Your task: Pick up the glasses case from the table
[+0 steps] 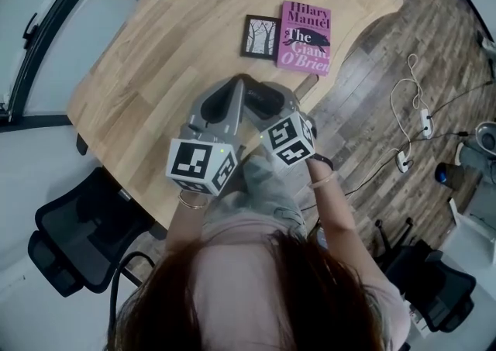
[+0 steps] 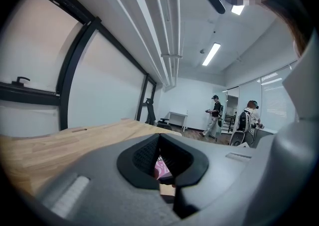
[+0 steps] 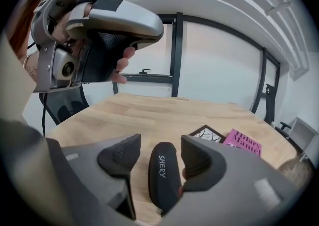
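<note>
1. Progress check: this is sitting right before the grab. The right tongs are standing apart with the glasses case lined up in the gap between them. Neither pad is pressing on it, as far as I can see.
2. What's left, I'm guessing, is closing on the case and lifting it off the desk. Nothing is getting picked up yet.
3. The left tongs are sitting together and empty, hanging in the air up and to the left of the right tongs.
4. The case is dark, smooth and pod-shaped with rounded ends. It's lying lengthwise along the right tongs, showing white "SHERY" lettering on top.
5. Out past the right tongs' tips, a pink book and a dark framed picture are lying well apart from the case.
</note>
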`<state>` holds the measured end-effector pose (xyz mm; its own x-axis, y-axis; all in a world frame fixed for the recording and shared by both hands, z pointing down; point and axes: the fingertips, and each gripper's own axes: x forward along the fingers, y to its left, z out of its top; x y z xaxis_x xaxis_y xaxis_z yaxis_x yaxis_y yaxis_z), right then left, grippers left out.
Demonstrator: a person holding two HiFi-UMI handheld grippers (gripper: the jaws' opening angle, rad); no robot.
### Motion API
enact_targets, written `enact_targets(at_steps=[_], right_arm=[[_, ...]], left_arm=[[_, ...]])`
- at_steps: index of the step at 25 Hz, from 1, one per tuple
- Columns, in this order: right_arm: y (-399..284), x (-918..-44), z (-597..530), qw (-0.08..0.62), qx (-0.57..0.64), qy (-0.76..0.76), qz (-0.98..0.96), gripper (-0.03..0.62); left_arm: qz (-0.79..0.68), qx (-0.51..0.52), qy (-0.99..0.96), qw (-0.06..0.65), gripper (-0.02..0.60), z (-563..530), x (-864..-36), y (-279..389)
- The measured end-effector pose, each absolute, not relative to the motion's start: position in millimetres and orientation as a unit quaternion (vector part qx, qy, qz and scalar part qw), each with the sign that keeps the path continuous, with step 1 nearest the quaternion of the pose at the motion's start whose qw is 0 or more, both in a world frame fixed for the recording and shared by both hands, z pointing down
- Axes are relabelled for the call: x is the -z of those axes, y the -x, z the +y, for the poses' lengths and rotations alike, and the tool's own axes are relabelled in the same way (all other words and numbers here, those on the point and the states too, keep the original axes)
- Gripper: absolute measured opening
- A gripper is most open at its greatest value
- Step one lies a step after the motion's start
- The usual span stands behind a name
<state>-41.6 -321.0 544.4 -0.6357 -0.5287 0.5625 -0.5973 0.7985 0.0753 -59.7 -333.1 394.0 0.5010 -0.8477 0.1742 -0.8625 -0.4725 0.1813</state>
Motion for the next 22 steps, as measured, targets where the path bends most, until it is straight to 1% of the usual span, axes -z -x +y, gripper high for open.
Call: enact_targets(at_steps=[5, 14, 22], right_arm=[[44.5, -565.8, -326.8, 0.31, -0.065, -0.295, -0.901, 0.27], [45.5, -605.6, -331.9, 0.357, -0.068, -0.265, -0.893, 0.284], [48.6, -628.1, -334.5, 0.377, -0.077, -0.25, -0.889, 0.306]], left_arm=[[-0.506, -0.037, -0.851, 0.132, 0.009, -339.6, -404.5, 64.9], [-0.516, -0.053, -0.842, 0.147, 0.009, -350.4, -423.7, 72.4], [-0.518, -0.061, -0.838, 0.159, 0.009, -354.3, -435.5, 75.6]])
